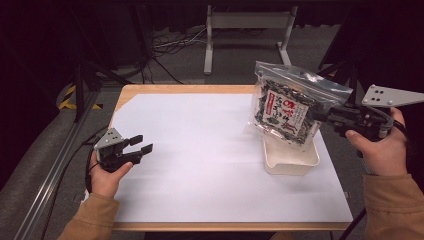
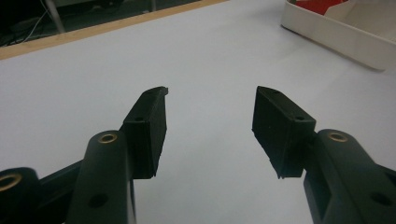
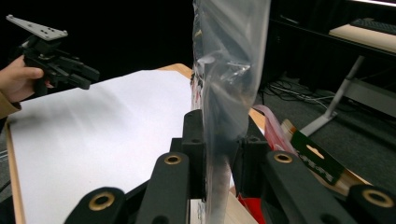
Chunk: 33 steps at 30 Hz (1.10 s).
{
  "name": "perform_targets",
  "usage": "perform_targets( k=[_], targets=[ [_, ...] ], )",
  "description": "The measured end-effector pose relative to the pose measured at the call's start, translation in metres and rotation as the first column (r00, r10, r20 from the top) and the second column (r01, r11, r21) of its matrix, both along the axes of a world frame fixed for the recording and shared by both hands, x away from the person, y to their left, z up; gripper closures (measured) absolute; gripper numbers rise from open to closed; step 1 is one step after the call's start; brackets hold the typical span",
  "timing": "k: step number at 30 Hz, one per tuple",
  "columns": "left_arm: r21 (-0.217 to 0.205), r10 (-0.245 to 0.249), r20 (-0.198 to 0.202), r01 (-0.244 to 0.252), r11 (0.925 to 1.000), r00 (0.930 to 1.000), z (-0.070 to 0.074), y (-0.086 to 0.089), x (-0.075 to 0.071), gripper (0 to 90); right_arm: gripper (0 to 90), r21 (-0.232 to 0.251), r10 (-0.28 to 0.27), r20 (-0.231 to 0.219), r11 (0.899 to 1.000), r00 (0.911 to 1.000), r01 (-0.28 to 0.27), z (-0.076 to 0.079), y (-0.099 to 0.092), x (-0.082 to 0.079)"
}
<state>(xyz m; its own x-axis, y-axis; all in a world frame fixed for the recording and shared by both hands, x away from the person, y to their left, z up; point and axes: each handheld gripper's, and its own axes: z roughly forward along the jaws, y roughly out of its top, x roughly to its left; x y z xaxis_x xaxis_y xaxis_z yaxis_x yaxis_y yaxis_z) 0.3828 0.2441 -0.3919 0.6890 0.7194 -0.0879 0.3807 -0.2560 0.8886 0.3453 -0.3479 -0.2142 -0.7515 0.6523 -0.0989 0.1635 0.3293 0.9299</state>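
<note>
Right hand-held gripper clamped on clear zip bag edge, bag above white tray. Left hand-held gripper jaws apart, nothing between, over tabletop.

Dark room all around, light falling mostly on the table, its wooden edge showing round a white sheet. Grey carpet floor stretches beyond it, cables tangled there (hard to count them). A pale metal frame stands at the back, black stand legs and a rail run along the side.
</note>
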Motion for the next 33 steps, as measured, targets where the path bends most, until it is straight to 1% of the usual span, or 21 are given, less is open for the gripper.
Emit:
perform_targets(
  k=[5, 11, 12, 13, 16, 19, 24, 33],
  targets=[
    [0.002, -0.001, -0.004, 0.001, 1.0, 1.0, -0.002, -0.001, 0.0, 45.5, 77.1, -0.017, -0.039, 0.005, 0.999, 0.9992, 0.039, -0.002, -0.006, -0.001],
    [0.007, 0.002, 0.001, -0.002, 1.0, 1.0, -0.002, 0.001, 0.001, 45.6, 77.1, -0.022, -0.077, 0.0, 0.997, 0.997, 0.077, -0.005, -0.012, -0.001],
    [-0.005, 0.003, -0.009, -0.003, 1.0, 1.0, -0.003, 0.0, 0.0, 45.6, 77.1, -0.021, -0.08, -0.002, 0.997, 0.9968, 0.08, -0.006, -0.012, -0.001],
    [-0.004, 0.003, -0.01, -0.003, 1.0, 0.9999, -0.003, 0.001, 0.0, 45.6, 77.1, -0.017, -0.088, -0.005, 0.996, 0.9961, 0.088, -0.008, -0.013, -0.001],
    [0.003, 0.003, -0.002, -0.003, 1.0, 1.0, -0.003, 0.001, 0.001, 45.6, 77.1, -0.007, -0.107, -0.015, 0.994, 0.9941, 0.107, -0.013, -0.016, 0.0],
    [0.006, 0.001, -0.005, -0.001, 1.0, 1.0, -0.004, 0.001, 0.001, 45.6, 77.1, -0.012, -0.128, -0.036, 0.992, 0.9912, 0.127, -0.019, -0.018, 0.003],
    [0.011, -0.003, -0.009, 0.003, 0.9999, 1.0, -0.004, -0.001, 0.001, 45.6, 77.1, 0.0, -0.151, -0.063, 0.988, 0.9865, 0.151, -0.027, -0.025, 0.007],
    [0.013, -0.002, -0.017, 0.002, 0.9999, 0.9998, -0.005, -0.001, 0.001, 45.4, 77.1, -0.01, -0.193, -0.088, 0.981, 0.9773, 0.193, -0.036, -0.029, 0.009]
  ],
)
